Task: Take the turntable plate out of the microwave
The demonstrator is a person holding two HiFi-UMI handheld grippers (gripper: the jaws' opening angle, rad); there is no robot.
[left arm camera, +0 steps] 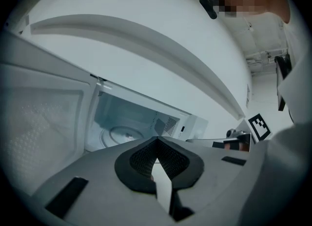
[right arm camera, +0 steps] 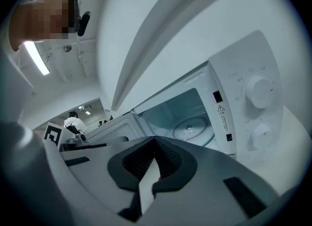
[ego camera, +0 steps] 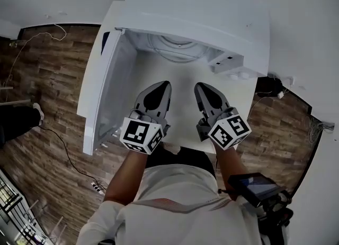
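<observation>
Left tongs (ego camera: 162, 86) and right tongs (ego camera: 201, 87), both pressed together and empty, hover side by side near the open microwave (ego camera: 212, 11); plate (ego camera: 176, 48) lies inside.

I can read no word or number anywhere. On the microwave (right arm camera: 239, 98), right of its open cavity, a small label (right arm camera: 221, 115) carries a warning triangle above lines of print too fine for me to make out. Faint marks ring the upper knob (right arm camera: 258, 91), and those are illegible too. The only other signs are black-and-white square markers on the left cube (ego camera: 140, 134) and the right cube (ego camera: 229, 130). They are patterns, not letters.
</observation>
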